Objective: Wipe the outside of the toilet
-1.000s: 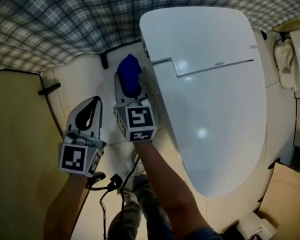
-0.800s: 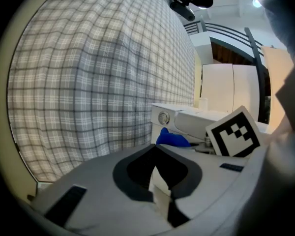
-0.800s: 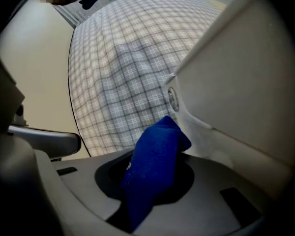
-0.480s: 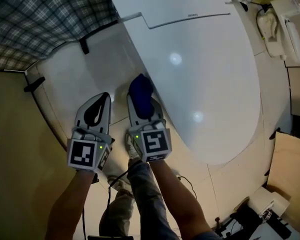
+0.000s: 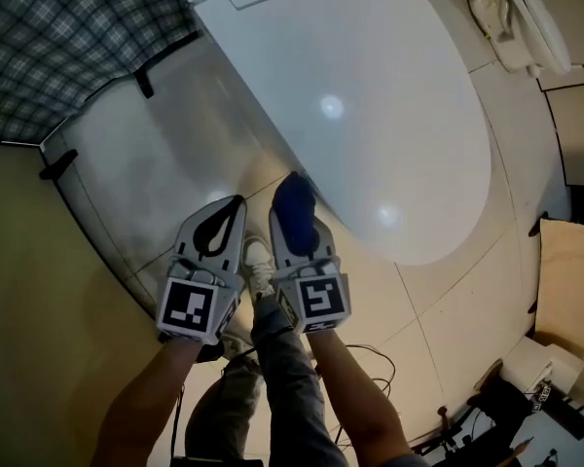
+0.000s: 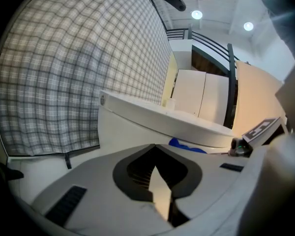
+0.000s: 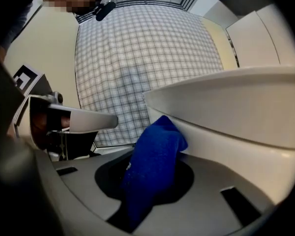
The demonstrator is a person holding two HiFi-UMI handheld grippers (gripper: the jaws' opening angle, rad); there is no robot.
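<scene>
Toilet (image 5: 399,115), lid down, fills the upper centre and right of my head view. Far left there's a plaid wall covering (image 5: 49,47). L gripper (image 5: 236,204) hangs just left of the bowl, jaws clenched tip to tip w/ nothing btwn them. R gripper (image 5: 294,191) sits just beside it, clamped on a blue cloth (image 5: 294,210). The cloth's top presses against the toilet's outer side, right under the lid rim.

Right gripper (image 5: 294,212) and its clamped dark blue cloth (image 5: 294,195) are further forward along the white ceramic toilet (image 5: 370,76) than a second ago, having gone from beside the lid hinge to the bowl's front curve. Left gripper (image 5: 237,202) has followed and now sits closer beside the right.
</scene>
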